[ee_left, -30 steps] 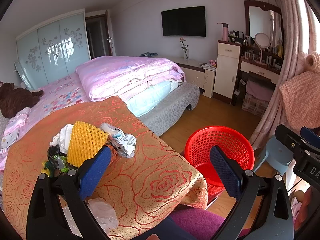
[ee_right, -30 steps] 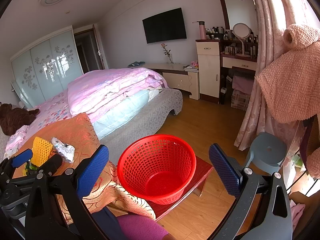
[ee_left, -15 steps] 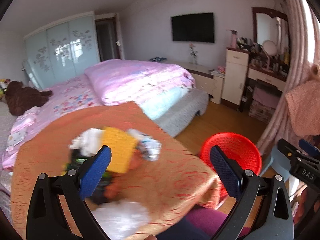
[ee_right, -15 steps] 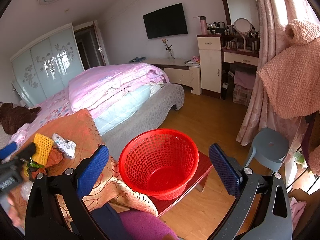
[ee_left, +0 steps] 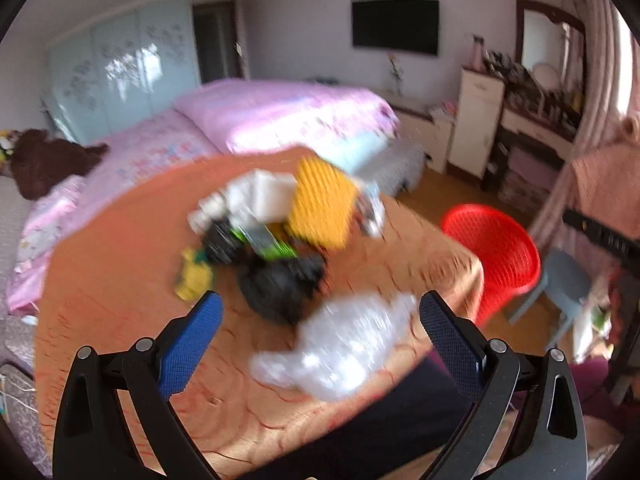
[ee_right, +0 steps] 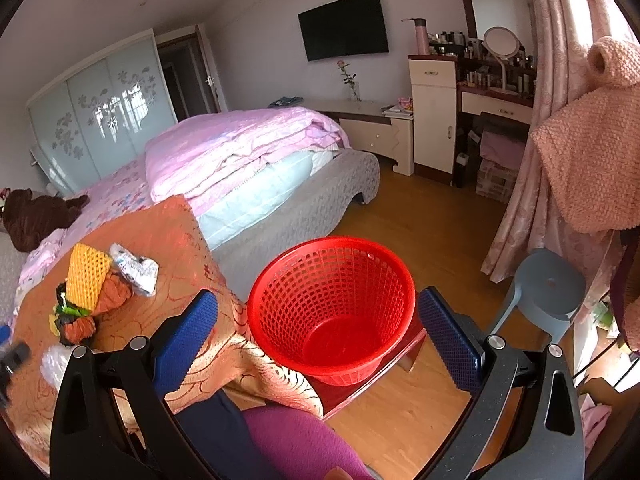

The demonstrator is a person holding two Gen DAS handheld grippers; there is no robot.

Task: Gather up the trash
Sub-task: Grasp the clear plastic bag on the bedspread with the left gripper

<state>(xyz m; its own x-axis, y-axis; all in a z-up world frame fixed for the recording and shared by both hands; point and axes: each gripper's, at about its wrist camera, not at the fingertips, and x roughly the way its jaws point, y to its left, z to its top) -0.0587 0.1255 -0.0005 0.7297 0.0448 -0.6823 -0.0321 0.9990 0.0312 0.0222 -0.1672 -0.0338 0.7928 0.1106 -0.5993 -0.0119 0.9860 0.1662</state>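
Note:
A heap of trash lies on an orange cloth-covered table (ee_left: 100, 280): a yellow foam net (ee_left: 320, 204), white paper (ee_left: 256, 196), black and green wrappers (ee_left: 276, 284), a silver wrapper (ee_left: 370, 210) and a clear crumpled plastic bag (ee_left: 340, 348). The left wrist view is motion-blurred. My left gripper (ee_left: 320, 340) is open and empty, just above the clear bag. A red mesh basket (ee_right: 332, 308) stands empty on a low red stool. My right gripper (ee_right: 318, 332) is open and empty, over the basket. The heap also shows in the right wrist view (ee_right: 88, 284).
A bed with a pink quilt (ee_right: 240, 148) lies behind the table. A grey plastic stool (ee_right: 548, 288) stands right of the basket, by pink curtains (ee_right: 536, 184). A dresser (ee_right: 436, 116) and wall TV (ee_right: 344, 26) are at the far wall. A purple-clad knee (ee_right: 296, 444) is below.
My left gripper has swung left and forward over the table, so the trash heap and clear bag now sit between its fingers. The right gripper has edged closer to the basket.

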